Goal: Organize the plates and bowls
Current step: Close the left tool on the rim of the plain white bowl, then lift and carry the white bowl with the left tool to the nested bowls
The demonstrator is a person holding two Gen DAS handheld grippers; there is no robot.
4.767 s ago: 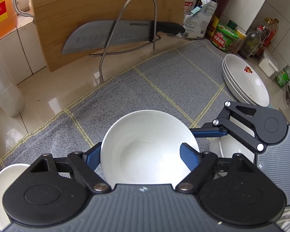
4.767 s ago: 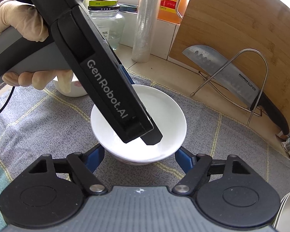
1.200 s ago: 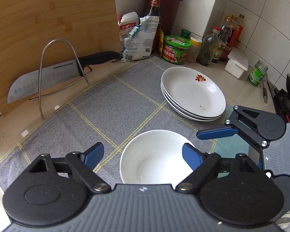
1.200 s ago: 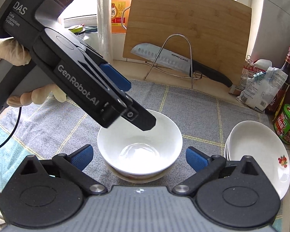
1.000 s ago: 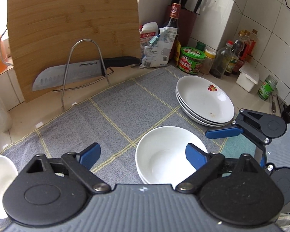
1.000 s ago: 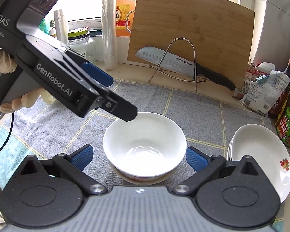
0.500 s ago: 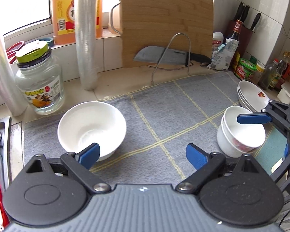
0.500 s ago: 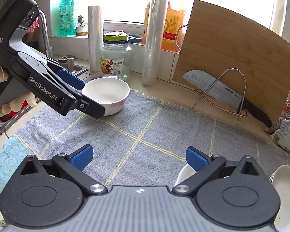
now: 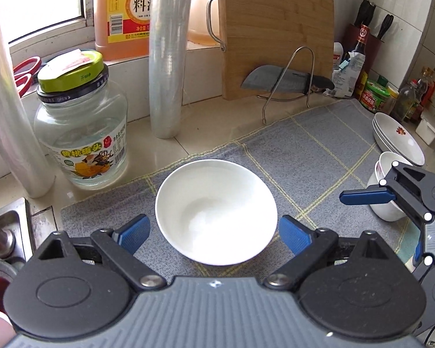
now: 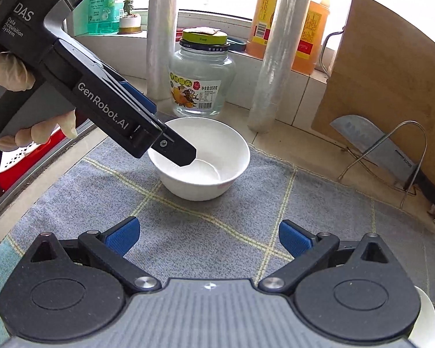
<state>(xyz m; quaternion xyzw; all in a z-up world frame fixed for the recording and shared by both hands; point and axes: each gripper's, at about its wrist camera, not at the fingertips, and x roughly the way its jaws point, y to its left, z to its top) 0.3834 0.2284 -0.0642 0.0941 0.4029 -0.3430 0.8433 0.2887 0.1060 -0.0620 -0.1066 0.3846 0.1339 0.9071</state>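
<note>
One white bowl [image 9: 216,211] sits upright on the grey checked mat [image 9: 298,150], centred between the blue pads of the left tongs [image 9: 214,233]. The left tongs are spread wide — neither pad touches the bowl's rim, and a gap shows on each side. In the right wrist view the same bowl [image 10: 201,158] lies at 12 o'clock on the mat [image 10: 206,226], with the body of the left tongs [image 10: 171,148] reaching in from 10 o'clock over its near rim; a gloved hand [image 10: 29,98] grips the handle.

Right tongs [image 10: 207,236]: spread wide, nothing between the pads, hovering over bare mat well short of the bowl. In the left wrist view the right tongs [image 9: 391,197] appear at 3 o'clock, partly covering two stacked bowls [image 9: 387,174] that stand on the mat's edge. Just beyond them, at 2 o'clock, lies a stack of white plates [image 9: 397,137] with a red motif.

Surroundings on the counter [image 9: 206,119]:
- Glass jar [image 9: 81,124] with a green lid, at 10 o'clock from the bowl, off the mat.
- Roll of cling film [image 9: 166,63], upright, at 12 o'clock.
- Wooden cutting board [image 9: 275,32] leaning at the back — a cleaver [image 9: 278,82] rests in a wire rack in front of it.
- Orange oil jug [image 9: 124,14] on the windowsill.
</note>
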